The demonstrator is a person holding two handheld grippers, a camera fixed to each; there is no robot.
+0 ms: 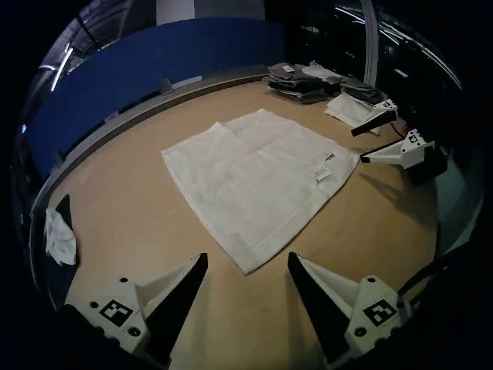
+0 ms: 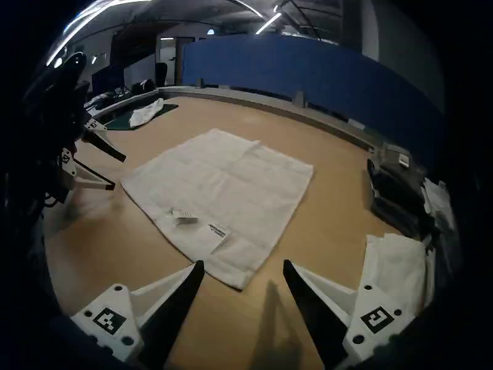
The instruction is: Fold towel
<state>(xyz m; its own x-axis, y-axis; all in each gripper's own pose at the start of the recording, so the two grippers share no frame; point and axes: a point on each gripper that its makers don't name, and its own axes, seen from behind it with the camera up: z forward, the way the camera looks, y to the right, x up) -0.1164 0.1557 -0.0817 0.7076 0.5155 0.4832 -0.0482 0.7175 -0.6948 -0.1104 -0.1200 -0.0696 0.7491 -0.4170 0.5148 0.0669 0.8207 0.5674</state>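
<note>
My left gripper (image 1: 248, 264) is spread wide and empty at the bottom centre, its tips flanking the near corner of the towel (image 1: 256, 179). My right gripper (image 2: 242, 271) is spread and empty too. The towel lies flat mid-frame on the table (image 1: 154, 209). A cloth pile (image 1: 308, 83) sits at the upper right.

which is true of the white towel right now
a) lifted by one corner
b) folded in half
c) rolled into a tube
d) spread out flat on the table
d: the white towel lies spread out flat on the table, while the left hand-held gripper and the right hand-held gripper are both open and grip nothing.
</note>
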